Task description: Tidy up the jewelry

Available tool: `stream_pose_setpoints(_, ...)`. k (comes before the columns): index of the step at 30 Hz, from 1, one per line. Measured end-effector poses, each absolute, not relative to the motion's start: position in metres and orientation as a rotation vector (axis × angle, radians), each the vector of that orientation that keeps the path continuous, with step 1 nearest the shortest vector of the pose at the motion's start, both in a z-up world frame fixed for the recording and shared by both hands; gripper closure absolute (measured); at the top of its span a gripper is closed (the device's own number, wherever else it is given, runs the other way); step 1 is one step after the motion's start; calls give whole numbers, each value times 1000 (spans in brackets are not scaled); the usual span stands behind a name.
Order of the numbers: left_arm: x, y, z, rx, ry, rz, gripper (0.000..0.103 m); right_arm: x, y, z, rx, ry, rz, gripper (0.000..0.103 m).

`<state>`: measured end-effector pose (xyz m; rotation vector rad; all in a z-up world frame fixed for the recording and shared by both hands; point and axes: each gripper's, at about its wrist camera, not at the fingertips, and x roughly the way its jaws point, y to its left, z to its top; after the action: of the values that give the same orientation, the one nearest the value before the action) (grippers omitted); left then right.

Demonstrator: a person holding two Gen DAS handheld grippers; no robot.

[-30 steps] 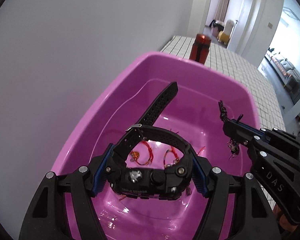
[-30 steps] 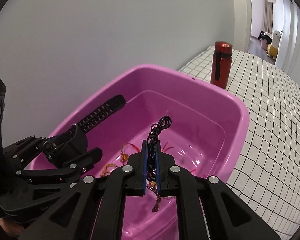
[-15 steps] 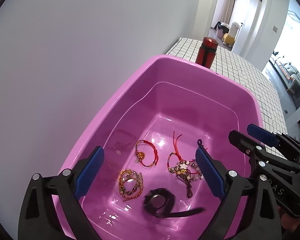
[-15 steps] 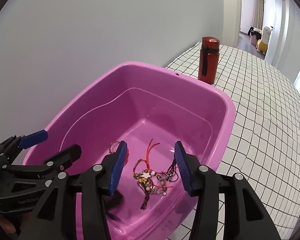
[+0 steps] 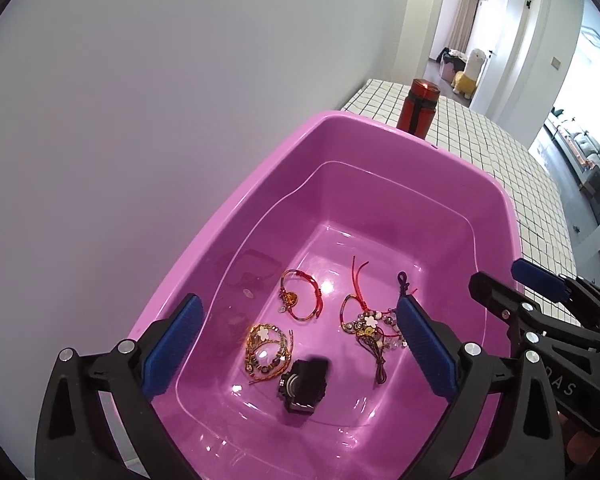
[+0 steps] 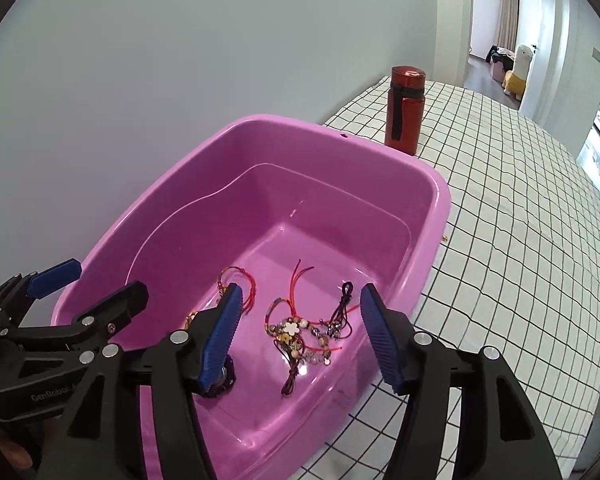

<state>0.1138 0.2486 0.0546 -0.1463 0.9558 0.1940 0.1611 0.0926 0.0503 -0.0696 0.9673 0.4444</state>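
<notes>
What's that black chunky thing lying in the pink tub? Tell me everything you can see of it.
It looks like a black watch, chunky and matte, probably plastic or rubber, with a round face showing pale glints. It lies on the floor of the pink tub near the close wall, strap bunched around the case and slightly blurred. No gripper touches it. A gold beaded bracelet lies right beside it, possibly touching. In the right wrist view it is mostly hidden behind a blue pad.
</notes>
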Motion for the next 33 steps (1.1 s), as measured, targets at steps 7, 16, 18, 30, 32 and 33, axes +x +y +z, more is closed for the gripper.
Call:
stream_pose_setpoints(7, 102, 247, 62, -139, 971, 215, 6, 146, 89, 58, -73, 995, 403, 37)
stream_pose_setpoints(16, 93, 242, 64, -139, 1011, 227, 6, 137, 85, 63, -93, 1058, 331, 35)
stream_pose_setpoints(18, 90, 240, 67, -139, 1011, 224, 6, 134, 84, 65, -94, 1067, 327, 35)
stream_pose_setpoints(30, 85, 237, 78, -140, 1020, 230, 6, 128, 78, 73, -98, 1106, 301, 35)
stream_pose_setpoints(32, 85, 236, 79, -141, 1021, 231, 6, 128, 78, 75, -102, 1106, 301, 35)
stream_pose_setpoints(33, 85, 236, 79, -139, 1022, 232, 6, 127, 78, 75, -103, 1105, 300, 35)
